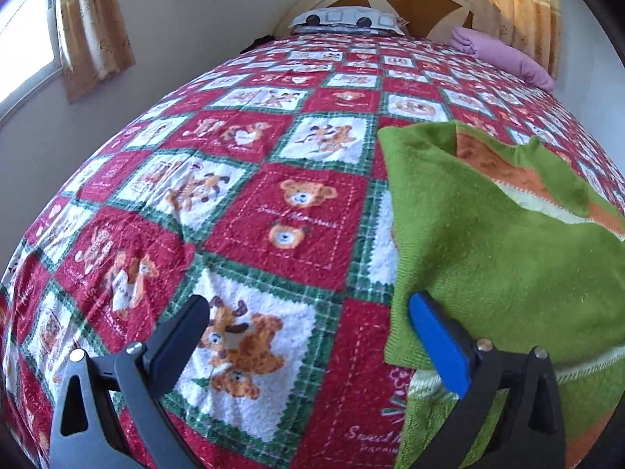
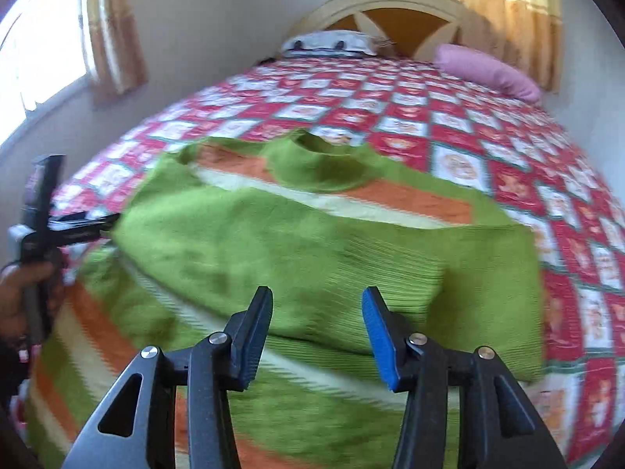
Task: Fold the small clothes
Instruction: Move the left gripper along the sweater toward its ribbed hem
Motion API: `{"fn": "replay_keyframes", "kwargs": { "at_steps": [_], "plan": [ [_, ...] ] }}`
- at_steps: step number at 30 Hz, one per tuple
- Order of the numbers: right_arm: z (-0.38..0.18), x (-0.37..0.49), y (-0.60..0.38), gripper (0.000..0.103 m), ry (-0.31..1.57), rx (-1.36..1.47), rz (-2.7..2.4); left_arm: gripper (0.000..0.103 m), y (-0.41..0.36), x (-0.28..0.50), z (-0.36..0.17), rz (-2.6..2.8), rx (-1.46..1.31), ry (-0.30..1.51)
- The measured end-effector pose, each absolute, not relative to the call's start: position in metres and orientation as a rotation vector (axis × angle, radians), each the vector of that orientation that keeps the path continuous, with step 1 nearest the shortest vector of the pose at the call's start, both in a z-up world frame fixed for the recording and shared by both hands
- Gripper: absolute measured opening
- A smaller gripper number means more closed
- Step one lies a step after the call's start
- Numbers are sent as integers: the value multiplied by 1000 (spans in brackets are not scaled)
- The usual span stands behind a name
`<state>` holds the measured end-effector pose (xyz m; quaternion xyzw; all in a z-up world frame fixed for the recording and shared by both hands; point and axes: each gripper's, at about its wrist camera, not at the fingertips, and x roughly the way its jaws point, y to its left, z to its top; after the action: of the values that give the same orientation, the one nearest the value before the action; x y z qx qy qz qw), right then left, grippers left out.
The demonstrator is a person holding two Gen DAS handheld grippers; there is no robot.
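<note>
The green knit sweater [image 2: 312, 242] with orange and cream stripes lies on the bed's teddy-bear quilt [image 1: 242, 203], one flap already folded across it, collar toward the headboard [image 2: 390, 11], long axis running from there to the near edge. The right tool [image 2: 317, 332] hangs directly over the sweater's lower half, jaws parted, nothing between them. The left tool [image 1: 308, 336], spread wide and empty, sits off the sweater's left edge. I'd say the right is nearer.

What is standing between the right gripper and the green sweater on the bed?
Nothing visible. The right gripper has its jaws open directly over the green sweater, with only folded green fabric below them. The left gripper is off at the sweater's far left edge, not in between.
</note>
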<state>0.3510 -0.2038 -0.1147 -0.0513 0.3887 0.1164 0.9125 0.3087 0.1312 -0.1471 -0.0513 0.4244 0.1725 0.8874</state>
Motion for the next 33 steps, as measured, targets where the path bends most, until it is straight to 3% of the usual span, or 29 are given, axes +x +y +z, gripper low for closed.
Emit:
{"fn": "replay_keyframes", "kwargs": {
  "at_steps": [2, 11, 17, 33],
  "plan": [
    [-133, 363, -213, 49, 881, -106, 227, 103, 129, 308, -146, 359, -103, 875],
    [-114, 343, -224, 53, 837, -48, 238, 103, 145, 291, -136, 302, -220, 848],
    [-132, 345, -223, 62, 874, -90, 170, 103, 121, 278, -133, 275, -114, 838],
    [-124, 328, -227, 65, 915, -93, 153, 103, 106, 277, -131, 263, -22, 855]
  ]
}}
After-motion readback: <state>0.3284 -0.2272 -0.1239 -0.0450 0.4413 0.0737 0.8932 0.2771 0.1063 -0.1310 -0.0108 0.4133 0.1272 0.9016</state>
